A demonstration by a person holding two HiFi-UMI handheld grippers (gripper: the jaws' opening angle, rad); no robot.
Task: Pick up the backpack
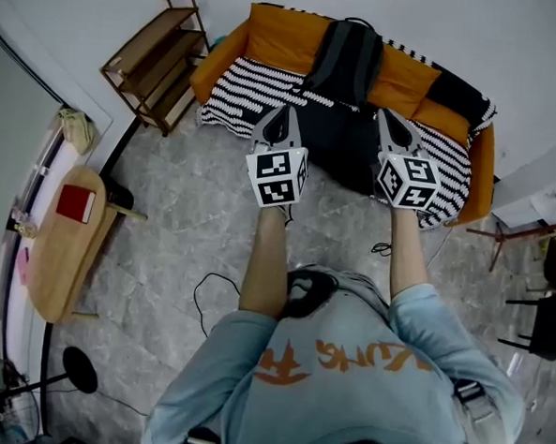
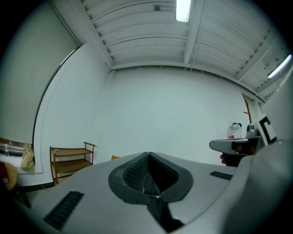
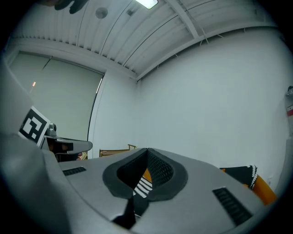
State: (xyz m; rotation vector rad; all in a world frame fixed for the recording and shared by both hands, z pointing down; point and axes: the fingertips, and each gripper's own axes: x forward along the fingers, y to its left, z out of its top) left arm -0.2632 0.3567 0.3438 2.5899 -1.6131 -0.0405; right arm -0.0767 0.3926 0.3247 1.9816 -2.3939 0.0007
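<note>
Sofa: the orange sofa [image 1: 280, 33] is straight ahead of both pairs of jaws. On it lie a black-and-white striped blanket [image 1: 244, 81] and the backpack [image 1: 342, 65].
Shelf: a wooden shelf [image 1: 156, 59] stands on the floor, off to the left of the left jaws, near the sofa's arm.
Table: a wooden table [image 1: 60, 259] is far to the left and behind the jaws. A red thing [image 1: 76, 202] lies on top of it.
Edges: the sofa's front edge runs across under the two grippers. The wall is right behind the sofa.
Room to move: the grey stone floor [image 1: 184, 220] is open behind and to the left of the jaws. A thin black cable [image 1: 206, 292] curls on it near the person. To the right of the right jaws are a white box [image 1: 543, 190] and a black chair [image 1: 546, 322].
Backpack look: dark grey up top and black lower down. It leans up against the sofa's back.
Backpack place: in the head view it sits between the two pairs of jaws, and its top is past their tips.
Left gripper [image 1: 285, 112]: the jaws are closed tight with the tips touching. They hold nothing.
Right gripper [image 1: 392, 115]: the jaws are closed tight too and hold nothing. A bit of the striped blanket shows through the gap behind the pads.
</note>
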